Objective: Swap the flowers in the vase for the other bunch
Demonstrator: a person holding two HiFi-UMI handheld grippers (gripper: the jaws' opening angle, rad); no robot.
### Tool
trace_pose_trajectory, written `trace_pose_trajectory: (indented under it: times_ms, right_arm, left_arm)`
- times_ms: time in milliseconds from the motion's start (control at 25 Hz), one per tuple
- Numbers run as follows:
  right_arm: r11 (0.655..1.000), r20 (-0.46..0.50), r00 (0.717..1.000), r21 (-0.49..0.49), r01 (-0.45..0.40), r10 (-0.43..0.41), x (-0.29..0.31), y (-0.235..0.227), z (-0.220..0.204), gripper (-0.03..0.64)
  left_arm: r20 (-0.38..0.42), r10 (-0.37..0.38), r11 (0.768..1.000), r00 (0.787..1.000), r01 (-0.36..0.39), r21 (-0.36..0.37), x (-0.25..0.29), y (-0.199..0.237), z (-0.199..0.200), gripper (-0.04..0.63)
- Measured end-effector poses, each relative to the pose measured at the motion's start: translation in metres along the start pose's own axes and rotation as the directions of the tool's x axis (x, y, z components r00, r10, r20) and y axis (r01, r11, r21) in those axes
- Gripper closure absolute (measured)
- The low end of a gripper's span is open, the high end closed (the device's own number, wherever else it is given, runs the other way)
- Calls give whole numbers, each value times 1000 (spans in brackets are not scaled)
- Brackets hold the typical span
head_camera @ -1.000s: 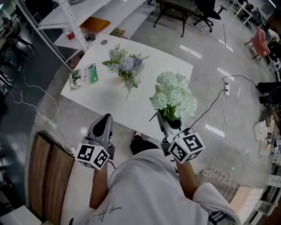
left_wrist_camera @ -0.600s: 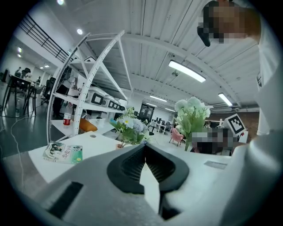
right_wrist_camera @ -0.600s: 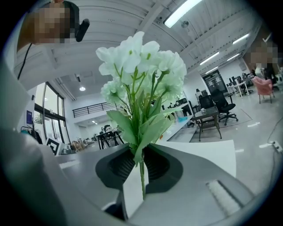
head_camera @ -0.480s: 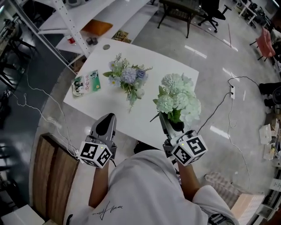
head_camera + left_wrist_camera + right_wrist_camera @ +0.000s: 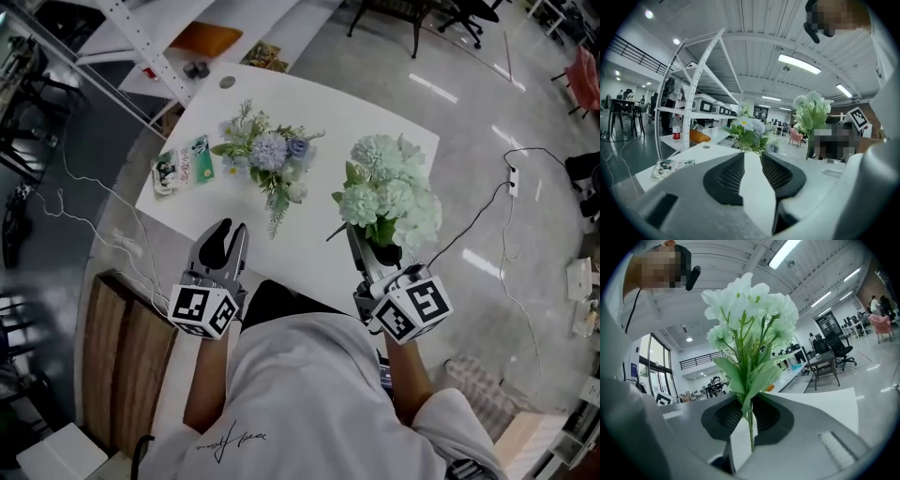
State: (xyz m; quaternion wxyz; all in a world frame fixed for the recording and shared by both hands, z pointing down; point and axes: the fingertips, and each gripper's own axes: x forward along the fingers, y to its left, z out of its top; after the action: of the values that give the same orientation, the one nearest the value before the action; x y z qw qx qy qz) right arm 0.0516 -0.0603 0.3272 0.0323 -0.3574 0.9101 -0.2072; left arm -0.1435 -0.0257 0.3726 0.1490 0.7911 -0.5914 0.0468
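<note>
Head view shows the spacing that matters. The blue bunch (image 5: 267, 161) lies flat on the white table (image 5: 412, 150), ahead of the left claw (image 5: 228, 234) and a little to its right. Its long axis runs from far to near: the blooms are at the far end and the thin stems trail toward the near edge, ending just beyond the left claw's tips. The left claw is plainly the nearer one. Its jaws have just been opening and now stand apart with nothing between them. In the left gripper view, the left claw (image 5: 752, 156) frames the blue bunch (image 5: 750, 131) almost straight along its line, with bare table between claw and bunch.

The right claw (image 5: 366, 251) is clamped on the stems of the white-green bunch (image 5: 389, 199) and holds it upright over the near right part of the table. The right gripper view shows the right claw's (image 5: 747, 401) pads pressing a green stem, with the white-green bunch (image 5: 750, 319) rising above.

By count there are two bunches, one lying and one held, two claws and one table. A flat printed packet (image 5: 183, 164) lies left of the blue bunch. No vase can be made out in any view, so judging by this the next reach falls to the left claw, toward the stem end.
</note>
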Motion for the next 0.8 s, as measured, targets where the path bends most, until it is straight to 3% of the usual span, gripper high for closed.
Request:
trace_pose_trajectory:
  times_ms: [280, 600, 800]
  right_arm:
    - [999, 19, 1000, 24, 22, -23, -13, -9, 6, 558]
    - [998, 55, 997, 25, 52, -53, -15, -11, 10, 560]
    - [996, 64, 994, 6, 85, -85, -16, -12, 15, 558]
  left_arm:
    - [-53, 9, 998, 999, -6, 59, 23, 0, -15, 445]
    - [-15, 77, 994, 997, -76, 77, 51, 18, -17, 407]
    - [-26, 55, 991, 998, -51, 127, 70, 20, -21, 382]
